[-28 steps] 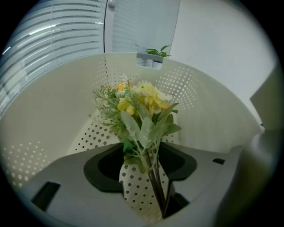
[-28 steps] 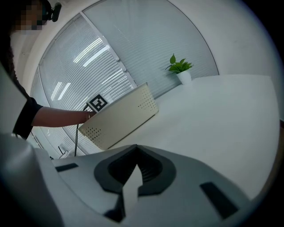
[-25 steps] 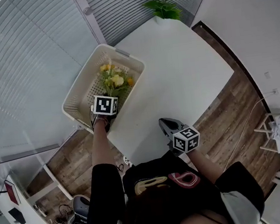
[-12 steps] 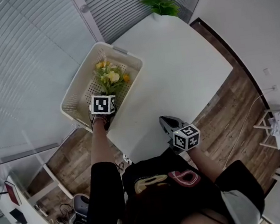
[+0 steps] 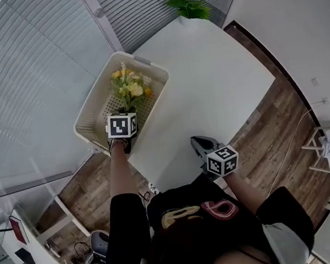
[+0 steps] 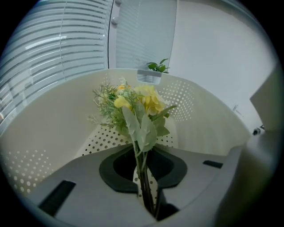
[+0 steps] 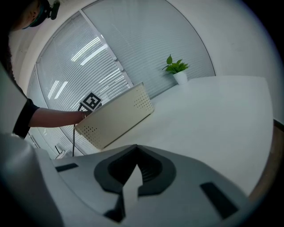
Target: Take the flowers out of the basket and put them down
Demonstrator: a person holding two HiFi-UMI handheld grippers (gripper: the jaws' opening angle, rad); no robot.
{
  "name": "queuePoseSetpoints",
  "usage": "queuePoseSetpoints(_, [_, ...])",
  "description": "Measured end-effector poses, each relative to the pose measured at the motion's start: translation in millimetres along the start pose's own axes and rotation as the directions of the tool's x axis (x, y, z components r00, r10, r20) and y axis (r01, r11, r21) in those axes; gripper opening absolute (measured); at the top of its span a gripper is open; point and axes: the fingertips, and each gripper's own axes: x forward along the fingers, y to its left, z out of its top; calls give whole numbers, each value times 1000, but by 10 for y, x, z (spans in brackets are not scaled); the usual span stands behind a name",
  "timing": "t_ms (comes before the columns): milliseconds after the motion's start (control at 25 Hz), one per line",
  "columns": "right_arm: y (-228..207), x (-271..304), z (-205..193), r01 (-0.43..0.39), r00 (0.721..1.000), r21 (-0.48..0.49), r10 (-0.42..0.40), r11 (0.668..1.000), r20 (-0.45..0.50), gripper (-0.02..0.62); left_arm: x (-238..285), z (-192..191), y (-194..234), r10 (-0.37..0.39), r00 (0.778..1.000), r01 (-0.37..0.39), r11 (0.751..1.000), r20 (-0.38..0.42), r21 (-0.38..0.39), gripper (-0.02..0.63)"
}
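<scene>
A bunch of yellow flowers point(image 5: 129, 90) with green leaves stands inside the cream perforated basket point(image 5: 94, 107) at the table's left corner. My left gripper point(image 5: 123, 112) reaches into the basket from the near side. In the left gripper view its jaws are closing around the thin green stems point(image 6: 144, 177) and pinch them, and the blooms point(image 6: 137, 106) stand upright ahead of my left gripper point(image 6: 148, 195). My right gripper point(image 5: 197, 144) hovers over the table's near edge, shut and empty. The right gripper view shows the same of my right gripper point(image 7: 133, 173), with the basket point(image 7: 115, 117) off to its left.
The white table point(image 5: 212, 76) stretches away to the right of the basket. A small potted plant point(image 5: 189, 7) stands at its far corner. Window blinds run along the left side and wooden floor shows beyond the table's right edge.
The left jaws have closed in on the flower stems. The bunch now stands a little more upright and further into the basket. The right gripper has barely moved.
</scene>
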Motion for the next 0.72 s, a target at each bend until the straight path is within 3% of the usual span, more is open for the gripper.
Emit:
queuePoseSetpoints(480, [72,-25,17,-16,1000,-6,16,1000,15,11,-219,248,-2,-20,996,23,999,91,-37,57])
queuePoseSetpoints(720, [88,-76,14,-18,1000,-9,18,1000,23,11,-385,437,-9,1,993,-3,1000,120,22,55])
